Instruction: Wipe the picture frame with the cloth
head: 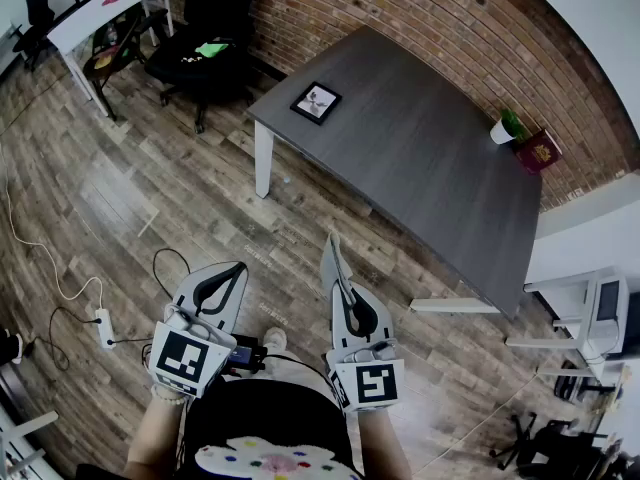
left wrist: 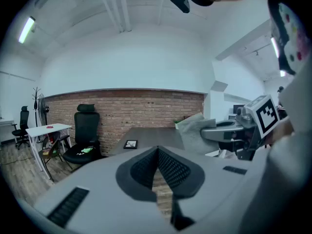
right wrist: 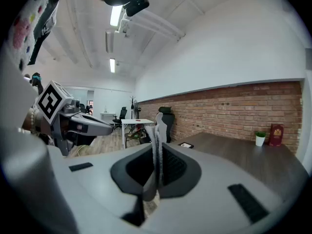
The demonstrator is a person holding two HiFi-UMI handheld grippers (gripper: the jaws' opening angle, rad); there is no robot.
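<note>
The picture frame (head: 316,102) lies flat on the dark grey table (head: 430,168), near its far left corner and turned a little askew to the edges. It is small and squarish, with a black border round a pale picture that carries a dark mark too small to make out. In the left gripper view it shows as a small dark-edged rectangle (left wrist: 130,144) on the tabletop, beyond the jaws. Both grippers are held near the person, over the wooden floor (head: 120,198) and well apart from the table. The left gripper (head: 232,273) has its jaws pressed together with nothing between them. The right gripper (head: 345,290) has its jaws closed on the cloth (head: 334,260), a thin pale grey piece that stands up out of the jaws in folds (right wrist: 157,133). At the table's far right edge stand a small potted plant (head: 507,127) and a red book (head: 538,151). A black office chair (head: 205,53) sits to the left of the table, by the brick wall (head: 420,18).
</note>
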